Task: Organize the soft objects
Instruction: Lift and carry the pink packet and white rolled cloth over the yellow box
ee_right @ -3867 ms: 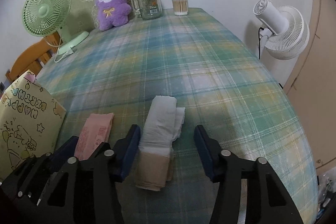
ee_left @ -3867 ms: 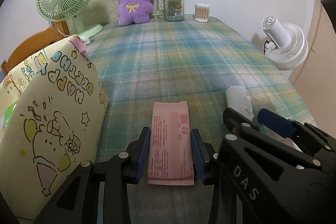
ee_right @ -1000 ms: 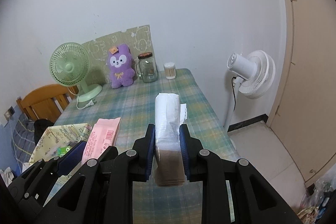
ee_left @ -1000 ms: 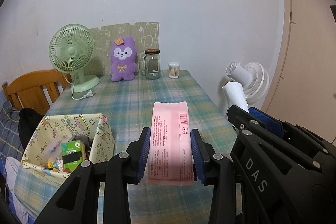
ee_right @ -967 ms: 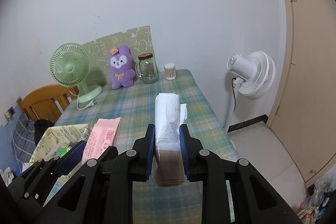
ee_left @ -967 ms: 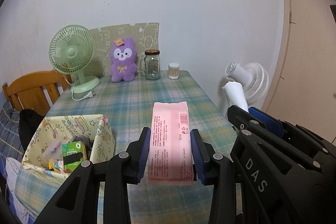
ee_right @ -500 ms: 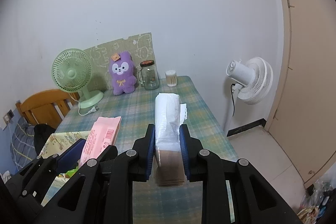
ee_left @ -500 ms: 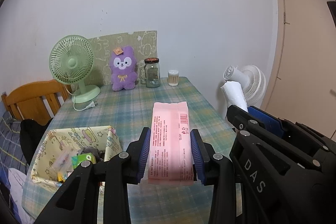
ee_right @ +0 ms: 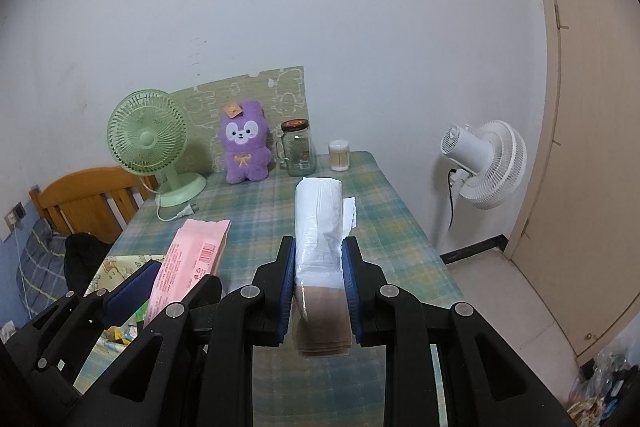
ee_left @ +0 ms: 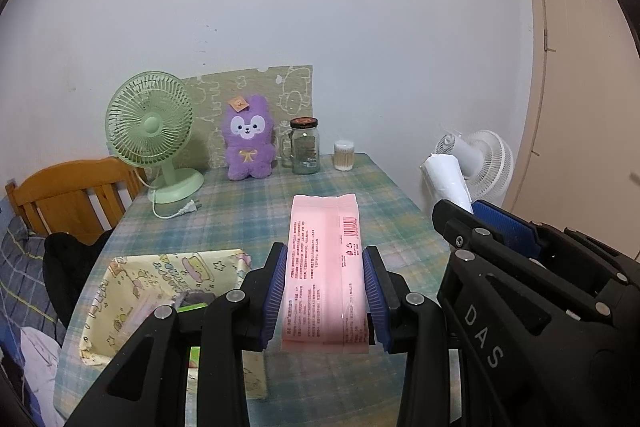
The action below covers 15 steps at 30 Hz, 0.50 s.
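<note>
Pink tissue pack (ee_left: 324,267) clamped lengthwise between the blue pads of the left gripper (ee_left: 325,295), raised above the plaid-covered table (ee_left: 248,211), printed text and barcode facing up. White plastic-wrapped roll (ee_right: 320,227) with a brown end pinched the same way in the right gripper (ee_right: 319,293), jaws narrow against both its sides, likewise lifted off the tabletop. Both grippers side by side, the left one's pink pack also visible at the lower left of the right wrist view. Below and left of the left gripper, on the near part of the table, an open yellow cartoon-print box (ee_left: 132,291) with small items inside, contents too small to name. At the far edge of the table, in a row against a patterned green board (ee_left: 288,87): green desk fan (ee_left: 150,131) with its plug (ee_left: 192,205) lying loose on the cloth, purple plush bunny (ee_left: 249,139), lidded glass jar (ee_left: 305,147), cotton-swab container (ee_left: 344,155). Wooden chair (ee_left: 68,195) at the left side, white standing fan (ee_right: 486,163) on the floor to the right, beige door (ee_right: 592,147) beyond it.
</note>
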Tool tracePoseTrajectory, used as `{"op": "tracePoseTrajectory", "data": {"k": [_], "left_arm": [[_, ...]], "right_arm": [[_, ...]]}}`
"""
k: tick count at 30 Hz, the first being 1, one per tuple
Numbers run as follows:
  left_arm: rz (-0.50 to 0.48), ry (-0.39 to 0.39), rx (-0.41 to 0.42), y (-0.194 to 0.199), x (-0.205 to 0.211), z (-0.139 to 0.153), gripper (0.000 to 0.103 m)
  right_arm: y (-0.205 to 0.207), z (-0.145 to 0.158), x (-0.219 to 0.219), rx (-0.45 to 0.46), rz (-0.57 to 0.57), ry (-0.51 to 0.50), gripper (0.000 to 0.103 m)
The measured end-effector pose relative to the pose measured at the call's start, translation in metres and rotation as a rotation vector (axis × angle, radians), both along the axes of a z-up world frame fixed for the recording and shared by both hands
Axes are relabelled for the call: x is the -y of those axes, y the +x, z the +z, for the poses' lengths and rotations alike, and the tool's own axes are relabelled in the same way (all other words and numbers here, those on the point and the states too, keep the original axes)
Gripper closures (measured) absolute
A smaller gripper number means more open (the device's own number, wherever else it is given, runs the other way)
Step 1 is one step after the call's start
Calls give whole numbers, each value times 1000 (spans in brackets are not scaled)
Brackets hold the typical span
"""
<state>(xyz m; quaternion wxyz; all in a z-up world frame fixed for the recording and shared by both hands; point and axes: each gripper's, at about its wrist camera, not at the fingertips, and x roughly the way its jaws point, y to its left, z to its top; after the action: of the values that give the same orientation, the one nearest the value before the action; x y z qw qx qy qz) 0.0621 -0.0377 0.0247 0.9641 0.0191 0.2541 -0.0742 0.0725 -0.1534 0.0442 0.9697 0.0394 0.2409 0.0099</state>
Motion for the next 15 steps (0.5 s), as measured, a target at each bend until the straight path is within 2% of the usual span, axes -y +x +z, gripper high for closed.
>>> {"op": "tracePoseTrajectory", "data": {"k": [15], "left_arm": [[50,13,19,10,-45,-1,64]], "right_arm": [[16,0,-47,-6,52,-42,77]]}}
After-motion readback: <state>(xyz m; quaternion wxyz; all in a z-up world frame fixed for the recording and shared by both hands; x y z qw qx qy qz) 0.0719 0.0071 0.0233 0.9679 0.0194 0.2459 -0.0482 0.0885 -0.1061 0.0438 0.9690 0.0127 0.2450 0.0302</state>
